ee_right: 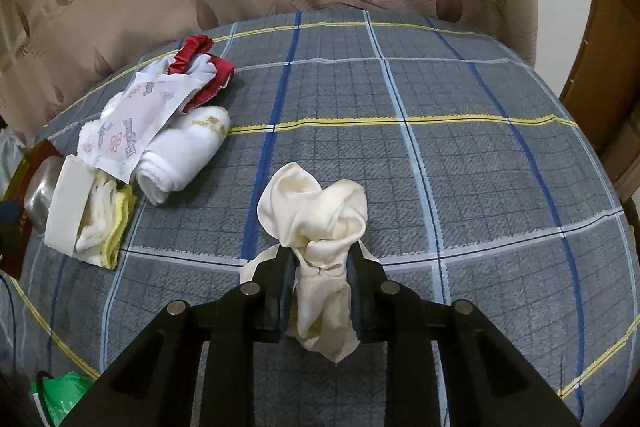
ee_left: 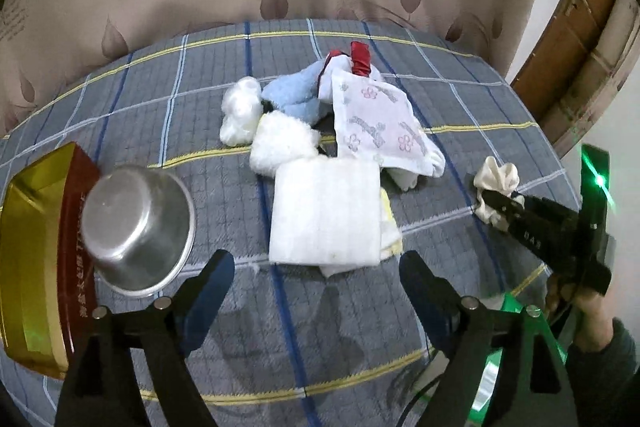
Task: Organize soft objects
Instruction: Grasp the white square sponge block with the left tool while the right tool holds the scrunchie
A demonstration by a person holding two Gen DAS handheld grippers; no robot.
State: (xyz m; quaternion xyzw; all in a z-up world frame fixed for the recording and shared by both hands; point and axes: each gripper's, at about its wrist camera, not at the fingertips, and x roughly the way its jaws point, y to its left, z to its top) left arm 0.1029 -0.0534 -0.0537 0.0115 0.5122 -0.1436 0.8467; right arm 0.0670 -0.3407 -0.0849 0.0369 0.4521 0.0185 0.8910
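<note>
Cream silk cloth sits pinched in the right tongs at lower centre of the frame, above the plaid bed; left tongs spread, holding nothing.

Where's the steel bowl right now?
In the left wrist view, the steel bowl sits upside down at the left, leaning on the red-and-gold box, left of the folded white towel.
</note>
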